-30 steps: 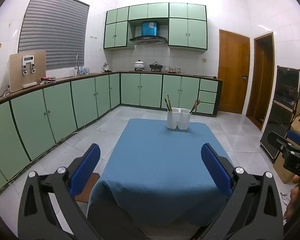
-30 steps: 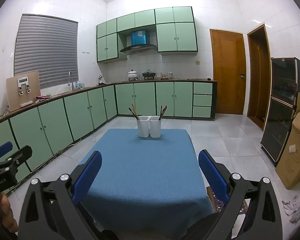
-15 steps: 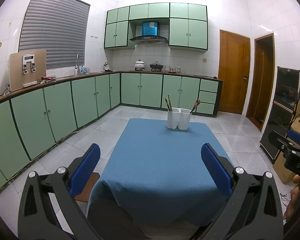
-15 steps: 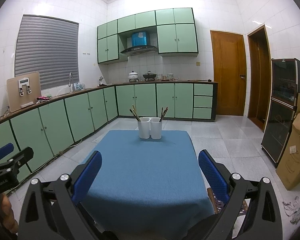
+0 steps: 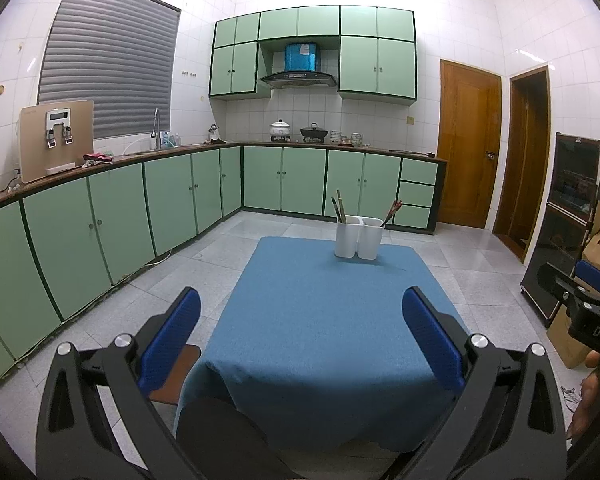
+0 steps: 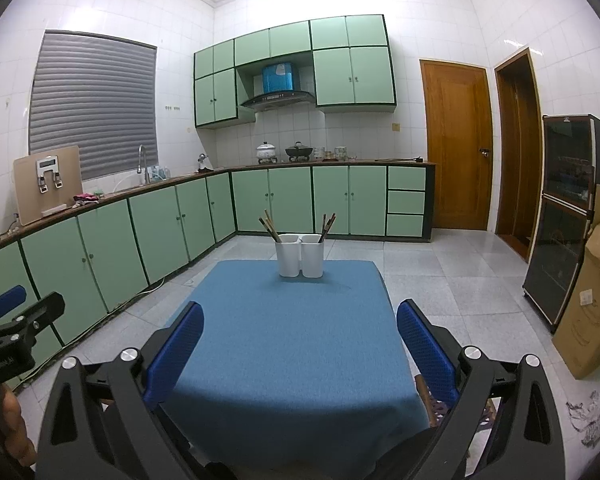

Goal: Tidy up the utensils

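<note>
Left wrist view: left gripper (image 5: 301, 326) with blue-padded black fingers spread wide, nothing between them. It looks down the table covered in blue cloth (image 5: 324, 320). At the right edge of this view the right gripper (image 5: 580, 292) shows from the side, with fingertips of the hand (image 5: 592, 396) holding it below. A brown wooden stool seat (image 5: 176, 376) sits beside the table's left near corner, seen only here

Right wrist view: right gripper (image 6: 298, 336) also spread wide and empty. The left gripper (image 6: 16, 320) shows at the left edge, with part of a hand (image 6: 12, 428) under it. Only this view shows the tall brown cardboard box (image 6: 592, 304) next to the dark glass-door cabinet (image 6: 560, 216), and a crumpled rag on the floor (image 6: 592, 416)

Two white square plastic utensil holders (image 5: 359, 237) (image 6: 300, 255) stand touching side by side, upright, at the far end of the table. Each holds a few dark wooden chopsticks (image 5: 339, 208) (image 6: 270, 226) leaning outward: left holder's lean left, right holder's lean right. Holders are well apart from both sets of jaws, straight ahead and roughly centred between the fingers in each view; bare cloth fills the gap
</note>
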A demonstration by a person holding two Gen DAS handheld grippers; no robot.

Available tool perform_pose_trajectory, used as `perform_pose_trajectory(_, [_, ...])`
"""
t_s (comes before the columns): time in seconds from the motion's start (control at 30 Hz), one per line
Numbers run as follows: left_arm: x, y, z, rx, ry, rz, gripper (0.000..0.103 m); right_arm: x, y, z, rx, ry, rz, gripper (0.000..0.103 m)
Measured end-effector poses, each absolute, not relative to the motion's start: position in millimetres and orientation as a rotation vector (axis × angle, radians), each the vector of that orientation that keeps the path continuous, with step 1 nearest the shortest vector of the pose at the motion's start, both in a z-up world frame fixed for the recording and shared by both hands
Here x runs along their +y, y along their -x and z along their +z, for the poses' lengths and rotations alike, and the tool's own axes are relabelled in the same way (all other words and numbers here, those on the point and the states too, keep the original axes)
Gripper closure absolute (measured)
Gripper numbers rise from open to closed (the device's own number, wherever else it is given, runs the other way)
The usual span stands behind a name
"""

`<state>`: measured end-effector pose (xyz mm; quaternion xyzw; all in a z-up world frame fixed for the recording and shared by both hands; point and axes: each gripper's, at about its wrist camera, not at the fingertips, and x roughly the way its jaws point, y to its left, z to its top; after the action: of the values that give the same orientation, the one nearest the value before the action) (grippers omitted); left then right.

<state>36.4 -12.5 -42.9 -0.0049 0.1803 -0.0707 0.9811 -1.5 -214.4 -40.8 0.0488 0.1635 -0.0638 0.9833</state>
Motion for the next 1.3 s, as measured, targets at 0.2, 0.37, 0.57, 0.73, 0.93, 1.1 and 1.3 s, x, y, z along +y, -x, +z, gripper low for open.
perform_pose_trajectory(0.2, [-12.8,-35.9,-42.2,0.362,0.01,-0.143,0.005,-215.0,1.9,-41.2,0.33,-0.099,-0.128,0.008])
perform_pose_trajectory(0.37, [-12.7,-36.3,-42.2,0.363,0.011,-0.144,0.005,-215.4,1.7,-41.1,0.33,-0.1,-0.128,0.008])
perform_pose_trajectory(0.57, [-12.7,-36.4,-42.1,0.363,0.011,-0.144,0.005,-214.9,1.6,-41.3,0.332,-0.102,-0.128,0.008])
perform_pose_trajectory(0.73, [-13.2,-36.0,-41.8,0.363,0.011,-0.144,0.005,-215.8,2.4,-41.1,0.33,-0.1,-0.128,0.008])
perform_pose_trajectory(0.93, [-13.7,-35.9,-41.6,0.363,0.01,-0.143,0.005,-216.3,1.8,-41.2,0.33,-0.1,-0.127,0.008])
perform_pose_trajectory(1.1, [-13.9,-34.2,-42.4,0.362,0.01,-0.144,0.005,-215.5,1.3,-42.2,0.326,-0.1,-0.128,0.008])
perform_pose_trajectory(1.3, [-14.3,-34.4,-42.6,0.362,0.01,-0.144,0.005,-215.5,1.3,-42.4,0.326,-0.101,-0.128,0.008])
